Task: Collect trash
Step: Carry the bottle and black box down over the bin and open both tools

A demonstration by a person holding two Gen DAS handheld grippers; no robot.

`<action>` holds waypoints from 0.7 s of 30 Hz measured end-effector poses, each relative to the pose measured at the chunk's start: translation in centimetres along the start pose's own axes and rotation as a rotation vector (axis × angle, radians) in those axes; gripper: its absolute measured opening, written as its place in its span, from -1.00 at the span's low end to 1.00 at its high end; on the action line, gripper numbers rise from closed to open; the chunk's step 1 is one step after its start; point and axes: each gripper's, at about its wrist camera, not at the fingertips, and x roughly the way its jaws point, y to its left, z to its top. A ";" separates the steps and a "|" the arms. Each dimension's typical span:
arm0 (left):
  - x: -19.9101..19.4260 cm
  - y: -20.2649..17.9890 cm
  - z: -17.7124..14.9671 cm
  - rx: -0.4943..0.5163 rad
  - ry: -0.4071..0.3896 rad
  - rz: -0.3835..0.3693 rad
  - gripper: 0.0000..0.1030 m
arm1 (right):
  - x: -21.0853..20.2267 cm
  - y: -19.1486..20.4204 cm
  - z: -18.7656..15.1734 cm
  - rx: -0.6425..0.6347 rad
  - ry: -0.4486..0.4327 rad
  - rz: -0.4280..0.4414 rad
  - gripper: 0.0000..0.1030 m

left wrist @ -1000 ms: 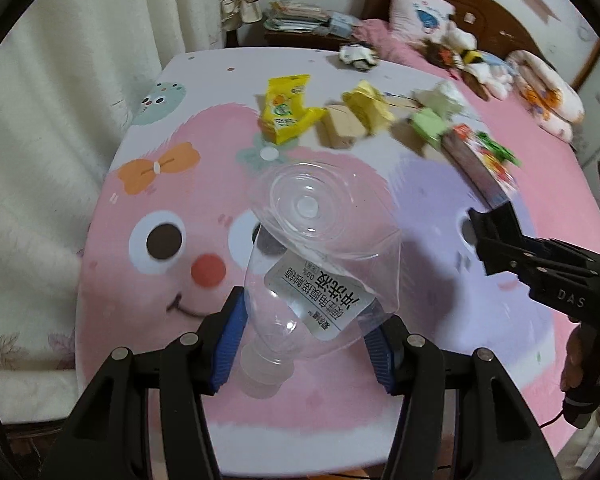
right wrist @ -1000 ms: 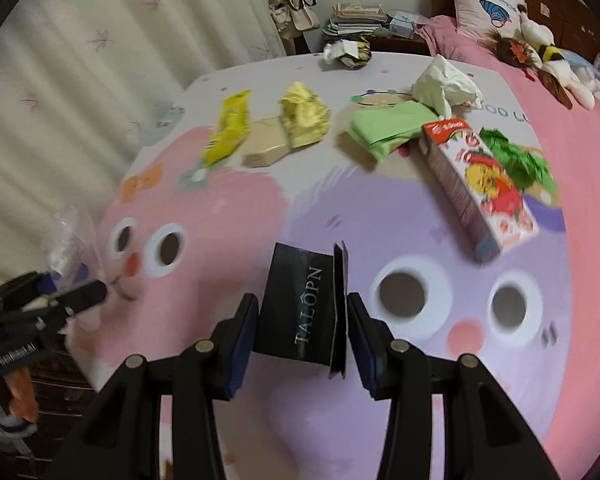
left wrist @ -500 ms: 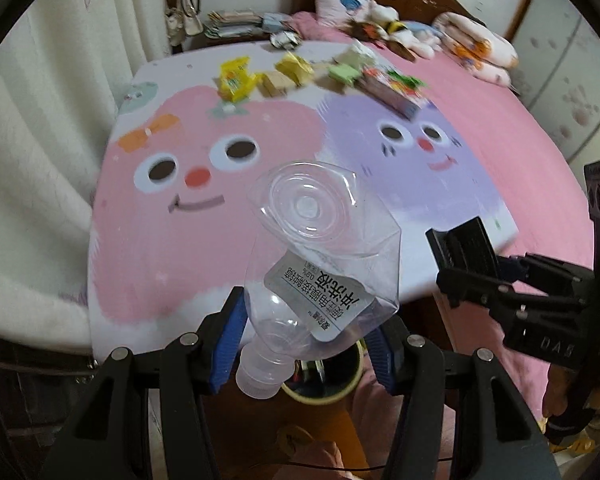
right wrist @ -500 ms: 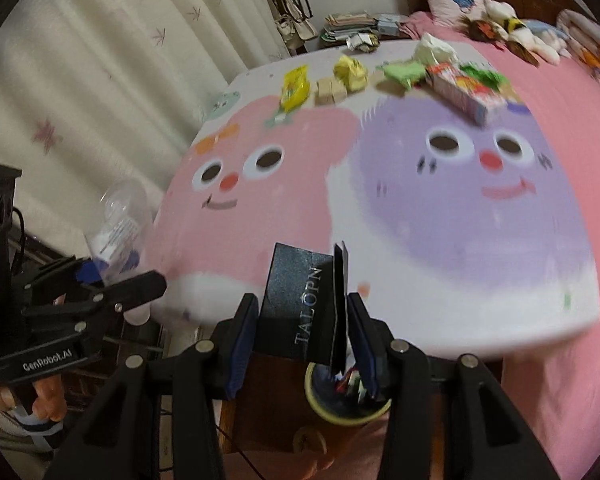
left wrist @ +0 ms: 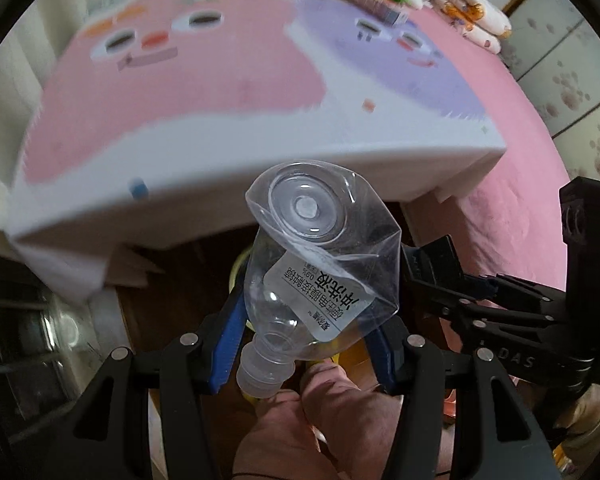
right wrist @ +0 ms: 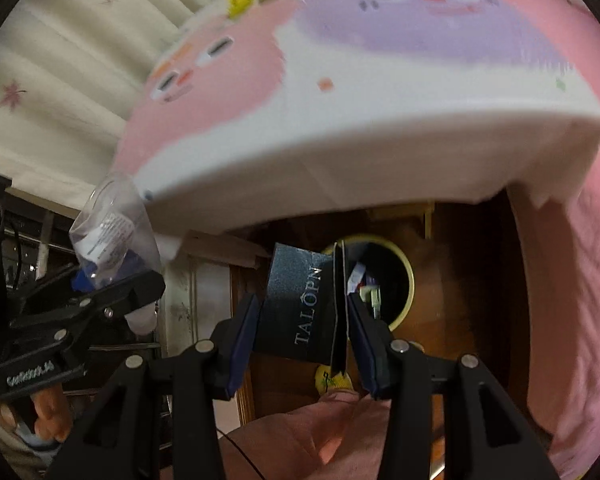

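Below the table edge [right wrist: 380, 152], both tools hang over the floor area where a yellow-rimmed bin [right wrist: 404, 264] stands. Left gripper [left wrist: 304, 340] is clamped on a crushed clear plastic bottle [left wrist: 320, 264], neck toward the camera. Right gripper [right wrist: 300, 316] is clamped on a dark flattened box [right wrist: 300, 312] lettered TALOPN, just in front of the bin mouth.

Risks, judged:
- Bottle is light and springy; released off-centre, it may bounce off the rim and roll under the table.
- Box is wide against the bin opening; dropped flat, it could bridge the rim or catch on trash already inside.
- The two tools sit near each other; simultaneous release may cause a collision.

Hard to make out: in the left wrist view the bottle hides most of the bin. Bin contents unclear. Tabletop trash is blurred, at frame top.
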 end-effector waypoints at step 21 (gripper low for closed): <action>25.4 0.3 -3.6 0.007 0.076 0.165 0.45 | 27.0 -12.0 -2.9 0.103 0.174 -0.038 0.00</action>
